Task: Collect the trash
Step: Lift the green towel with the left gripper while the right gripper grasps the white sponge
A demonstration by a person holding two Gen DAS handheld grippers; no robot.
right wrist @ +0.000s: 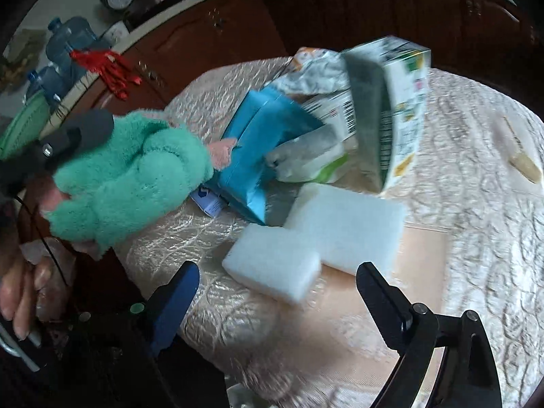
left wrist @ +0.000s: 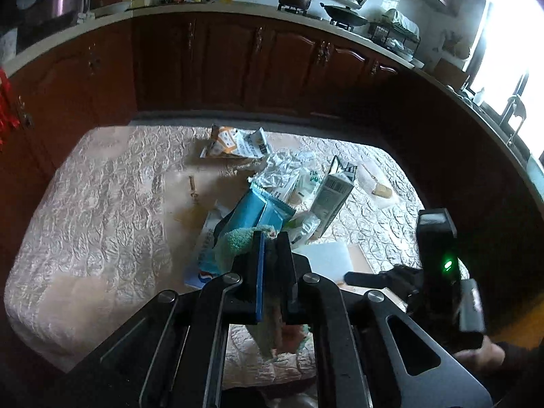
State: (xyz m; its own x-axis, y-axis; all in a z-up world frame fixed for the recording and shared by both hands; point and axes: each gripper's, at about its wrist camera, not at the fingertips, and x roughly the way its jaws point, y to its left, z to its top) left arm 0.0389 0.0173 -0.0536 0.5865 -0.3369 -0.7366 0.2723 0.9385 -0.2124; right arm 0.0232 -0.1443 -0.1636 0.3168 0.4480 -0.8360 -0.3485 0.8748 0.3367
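While the heap of crumpled wrappers and a milk carton (right wrist: 391, 108) lies on the quilted table (left wrist: 95, 204) uncollected | left gripper (left wrist: 270, 238) clenched on fluffy green cloth (right wrist: 129, 170) | right gripper (right wrist: 277, 292) spread, empty, above white foam blocks (right wrist: 316, 238) | most remains.

From my right wrist view, 2 foam blocks (right wrist: 316, 238) lie side by side on the table (right wrist: 476, 272), touching, just ahead of my right gripper (right wrist: 277, 292). The carton (right wrist: 391, 108) leans at 1 o'clock behind them, the pouch (right wrist: 258, 156) at 11, and a fuzzy cloth (right wrist: 125, 170) at 9.
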